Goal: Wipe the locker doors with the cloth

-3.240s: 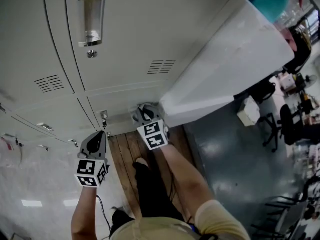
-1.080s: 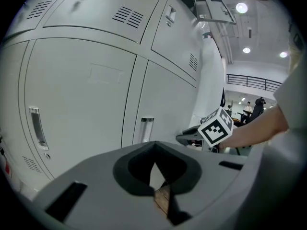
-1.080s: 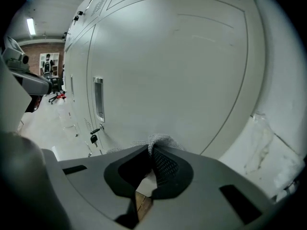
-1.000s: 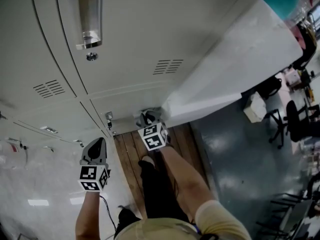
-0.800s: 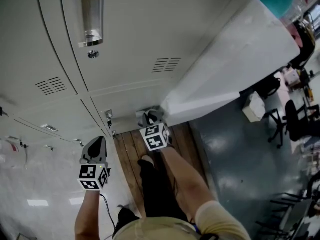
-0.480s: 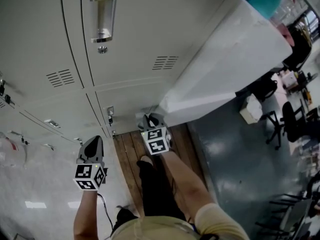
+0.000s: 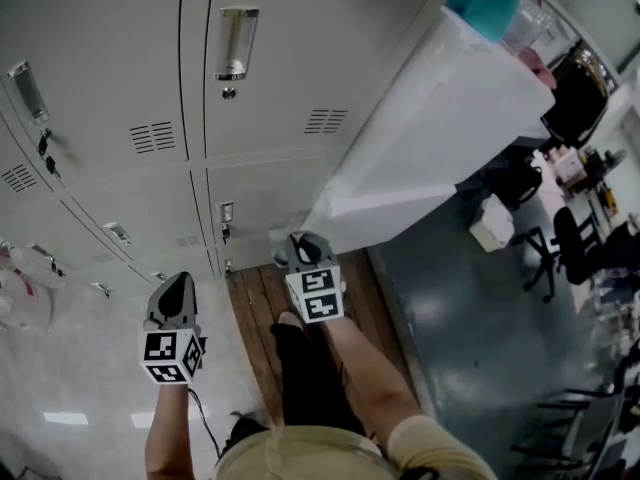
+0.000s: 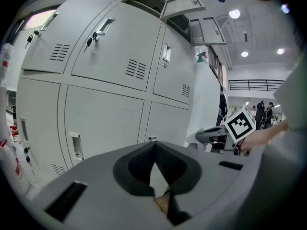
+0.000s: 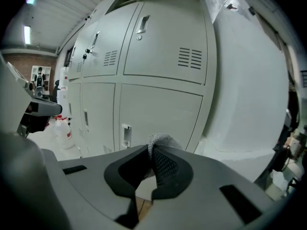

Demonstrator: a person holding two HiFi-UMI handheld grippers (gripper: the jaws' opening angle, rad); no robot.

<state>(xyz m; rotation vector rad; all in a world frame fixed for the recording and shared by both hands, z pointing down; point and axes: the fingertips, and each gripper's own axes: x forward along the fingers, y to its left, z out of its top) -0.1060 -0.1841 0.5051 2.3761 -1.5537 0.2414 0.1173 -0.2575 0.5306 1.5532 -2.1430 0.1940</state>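
Note:
Grey locker doors fill the upper left of the head view, and the upper door carries a metal handle. My right gripper is low, close in front of the bottom locker door, shut on a small grey cloth that bunches out past its tips. The cloth seems a little short of the door. My left gripper hangs lower and to the left, apart from the lockers. Its jaws meet at the tips with nothing between them.
A tall white cabinet stands against the lockers on the right, with a teal bottle on top. A wooden floor strip runs below the lockers. Office chairs stand far right, a white bottle far left.
The head view has swung left and now shows more locker doors there. Both grippers stay low before the bottom door, and the right one still holds the cloth.

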